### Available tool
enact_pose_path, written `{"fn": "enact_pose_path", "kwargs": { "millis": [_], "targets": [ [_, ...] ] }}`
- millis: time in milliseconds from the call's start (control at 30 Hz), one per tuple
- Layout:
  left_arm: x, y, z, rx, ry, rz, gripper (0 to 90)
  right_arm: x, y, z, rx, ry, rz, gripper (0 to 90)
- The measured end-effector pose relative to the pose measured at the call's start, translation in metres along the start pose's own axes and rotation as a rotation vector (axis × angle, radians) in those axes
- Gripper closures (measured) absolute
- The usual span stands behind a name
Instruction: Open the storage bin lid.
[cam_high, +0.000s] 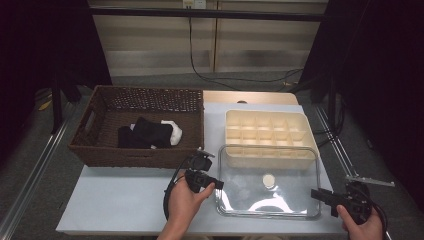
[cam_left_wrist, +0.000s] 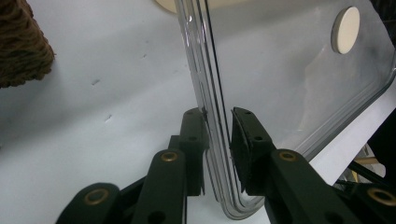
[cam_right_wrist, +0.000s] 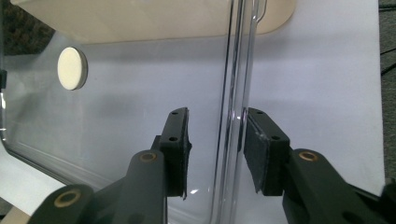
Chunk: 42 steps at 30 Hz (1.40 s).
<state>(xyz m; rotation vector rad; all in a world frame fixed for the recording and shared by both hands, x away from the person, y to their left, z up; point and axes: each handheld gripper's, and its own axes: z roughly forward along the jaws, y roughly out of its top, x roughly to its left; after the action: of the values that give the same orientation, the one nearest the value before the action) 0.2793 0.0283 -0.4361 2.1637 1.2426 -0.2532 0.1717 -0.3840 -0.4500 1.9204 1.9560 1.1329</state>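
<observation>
**Clear lid straddled at both short ends**

Flat on the white counter (cam_high: 125, 210), clear lid (cam_high: 268, 182), just in front of the cream divided box (cam_high: 267, 131), far edge overlapping the box's near wall. Long axis across the counter, left to right, small round cream knob (cam_high: 269, 180) near the middle. Left tongs (cam_high: 216, 184) around the lid's left rim, right tongs (cam_high: 316, 194) around the right rim. Both pairs narrow but not clamped: a gap visible beside each rim. Brown wicker basket (cam_high: 95, 145) to the left, dark and white cloth (cam_high: 150, 132) inside.
</observation>
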Motion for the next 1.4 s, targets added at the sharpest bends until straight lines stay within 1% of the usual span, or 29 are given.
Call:
{"fn": "enact_pose_path", "kwargs": {
  "millis": [67, 133, 167, 200, 267, 333, 367, 433, 500, 533, 600, 633, 667, 700, 767, 833, 967, 1033, 1067, 1100, 1200, 1267, 1367, 1400],
  "targets": [
    [0.001, 0.0, -0.001, 0.0, -0.008, 0.009, 74.8, -0.001, 0.0, 0.002, -0.005, 0.004, 0.005, 60.6],
    [0.001, 0.0, 0.0, -0.01, -0.003, 0.016, 74.6, -0.002, 0.0, 0.003, -0.008, 0.016, 0.018, 59.6],
    [0.001, 0.001, 0.0, -0.023, 0.0, 0.013, 74.5, -0.003, 0.0, 0.003, -0.011, 0.013, 0.017, 59.4],
    [0.002, 0.002, -0.001, -0.026, 0.007, 0.024, 74.6, -0.003, 0.001, 0.004, -0.019, 0.014, 0.015, 59.1],
    [0.003, 0.005, -0.001, -0.046, 0.012, 0.021, 74.8, -0.004, 0.003, 0.004, -0.03, 0.019, 0.022, 59.2],
    [0.002, 0.01, -0.003, -0.065, 0.031, 0.044, 74.8, -0.004, 0.007, 0.004, -0.044, 0.01, 0.012, 57.9],
    [0.002, 0.012, -0.004, -0.075, 0.035, 0.043, 74.6, -0.006, 0.011, 0.004, -0.053, 0.007, 0.01, 57.3],
    [0.002, 0.016, -0.005, -0.095, 0.035, 0.037, 74.6, -0.009, 0.015, 0.006, -0.054, 0.007, 0.016, 59.0],
    [0.002, 0.019, -0.006, -0.109, 0.046, 0.055, 74.6, -0.01, 0.019, 0.008, -0.05, 0.004, 0.017, 60.8],
    [0.001, 0.021, -0.006, -0.107, 0.047, 0.05, 74.6, -0.01, 0.02, 0.008, -0.047, 0.012, 0.018, 62.7],
    [0.002, 0.024, -0.006, -0.117, 0.053, 0.055, 74.6, -0.01, 0.021, 0.009, -0.047, 0.015, 0.008, 64.2],
    [0.002, 0.025, -0.006, -0.12, 0.048, 0.047, 74.8, -0.008, 0.021, 0.009, -0.045, 0.015, 0.005, 64.1],
    [0.003, 0.026, -0.006, -0.127, 0.047, 0.048, 75.0, -0.008, 0.021, 0.009, -0.044, 0.008, -0.001, 64.4],
    [0.003, 0.026, -0.006, -0.128, 0.043, 0.038, 75.2, -0.008, 0.021, 0.009, -0.044, 0.007, -0.001, 64.8],
    [0.0, 0.025, -0.007, -0.119, 0.057, 0.052, 75.3, -0.009, 0.021, 0.008, -0.044, 0.009, 0.0, 65.5],
    [-0.003, 0.023, -0.011, -0.122, 0.052, 0.056, 75.9, -0.008, 0.021, 0.007, -0.044, 0.012, 0.012, 66.0],
    [-0.005, 0.016, -0.02, -0.13, 0.034, 0.062, 78.3, -0.005, 0.018, -0.002, -0.069, 0.021, 0.004, 68.3],
    [-0.006, 0.013, -0.022, -0.129, 0.035, 0.07, 78.4, -0.001, 0.017, -0.005, -0.066, 0.013, -0.011, 68.2],
    [-0.007, 0.011, -0.022, -0.127, 0.039, 0.069, 78.4, 0.0, 0.016, -0.005, -0.068, 0.008, -0.019, 68.0],
    [-0.007, 0.01, -0.022, -0.125, 0.034, 0.068, 78.4, 0.0, 0.015, -0.006, -0.061, 0.006, -0.02, 67.8],
    [-0.007, 0.006, -0.02, -0.111, 0.019, 0.058, 78.2, -0.001, 0.012, -0.006, -0.051, 0.013, -0.01, 67.7],
    [-0.008, 0.005, -0.019, -0.101, 0.017, 0.056, 78.0, -0.003, 0.01, -0.007, -0.045, 0.02, -0.005, 67.7],
    [-0.008, 0.002, -0.015, -0.077, 0.015, 0.066, 77.1, -0.005, 0.007, -0.007, -0.037, 0.022, 0.006, 66.8],
    [-0.009, 0.001, -0.014, -0.075, 0.013, 0.063, 76.7, -0.005, 0.006, -0.007, -0.03, 0.021, 0.006, 66.4]
  ]
}}
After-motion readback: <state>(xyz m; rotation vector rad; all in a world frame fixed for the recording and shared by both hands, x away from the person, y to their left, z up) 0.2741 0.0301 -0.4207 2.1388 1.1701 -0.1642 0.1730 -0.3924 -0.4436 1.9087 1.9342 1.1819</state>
